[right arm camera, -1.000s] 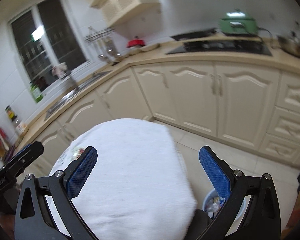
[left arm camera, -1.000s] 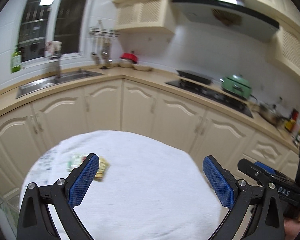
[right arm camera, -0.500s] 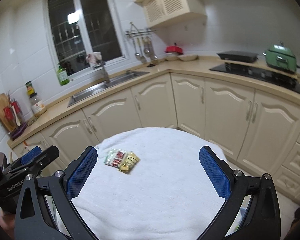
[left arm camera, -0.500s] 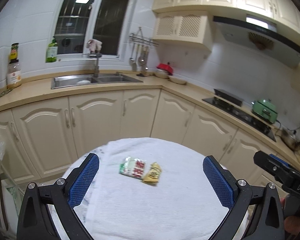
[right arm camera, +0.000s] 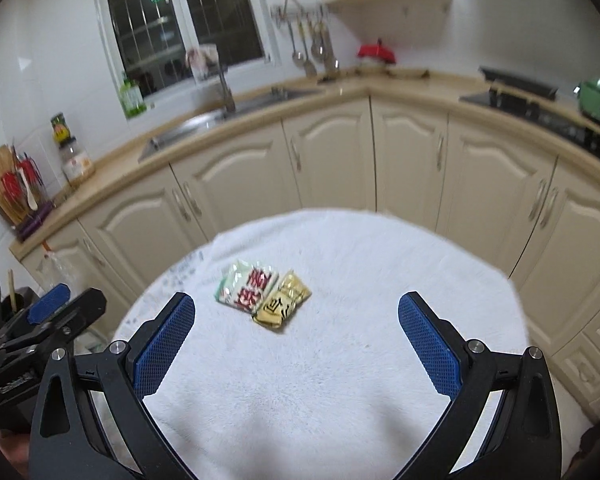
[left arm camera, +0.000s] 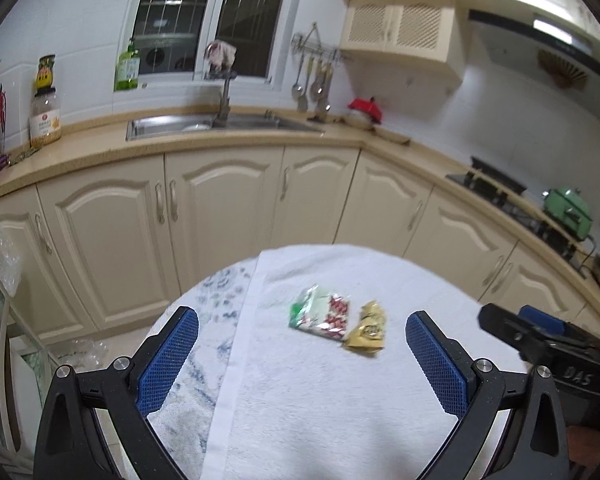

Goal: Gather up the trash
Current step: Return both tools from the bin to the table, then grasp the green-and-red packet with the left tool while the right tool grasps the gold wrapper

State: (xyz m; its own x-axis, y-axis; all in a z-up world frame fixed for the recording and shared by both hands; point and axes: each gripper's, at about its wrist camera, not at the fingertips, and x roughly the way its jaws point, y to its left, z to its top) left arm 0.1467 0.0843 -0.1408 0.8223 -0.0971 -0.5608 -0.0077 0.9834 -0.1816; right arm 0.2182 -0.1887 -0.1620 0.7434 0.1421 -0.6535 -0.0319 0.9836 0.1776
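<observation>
Two pieces of trash lie side by side near the middle of a round worktop [right arm camera: 440,280] draped in a white towel [left arm camera: 340,400]: a green, white and red wrapper [left arm camera: 320,314] and, touching its right edge, a smaller yellow-gold wrapper [left arm camera: 367,330]. From the right wrist camera the same pair shows as the printed packet [right arm camera: 249,287] with the gold one [right arm camera: 282,306] pressed against its lower right corner. Both lie flat on the cloth, with nothing gripping them. The left gripper [left arm camera: 302,354] hovers above the near part of the worktop, its blue-padded fingers [left arm camera: 168,354] spread wide with nothing between them, and the wrappers sit ahead of it, slightly toward its right finger. The right gripper [right arm camera: 296,344] is likewise wide apart and empty, its fingers [right arm camera: 430,346] framing the towel, with the wrappers ahead and nearer its left finger. Each gripper shows at the edge of the other's view, so the two are held side by side. At the worktop's left side a strip of blue-patterned cloth [left arm camera: 216,308] shows from under the towel's edge. Behind stand cream cabinets [left arm camera: 228,200] under a tan counter, with a steel sink [left arm camera: 204,126] below a dark window, hanging ladles on a rail, a red lid [left arm camera: 365,106] in the corner, and a green pot [left arm camera: 568,206] on the hob to the right.
</observation>
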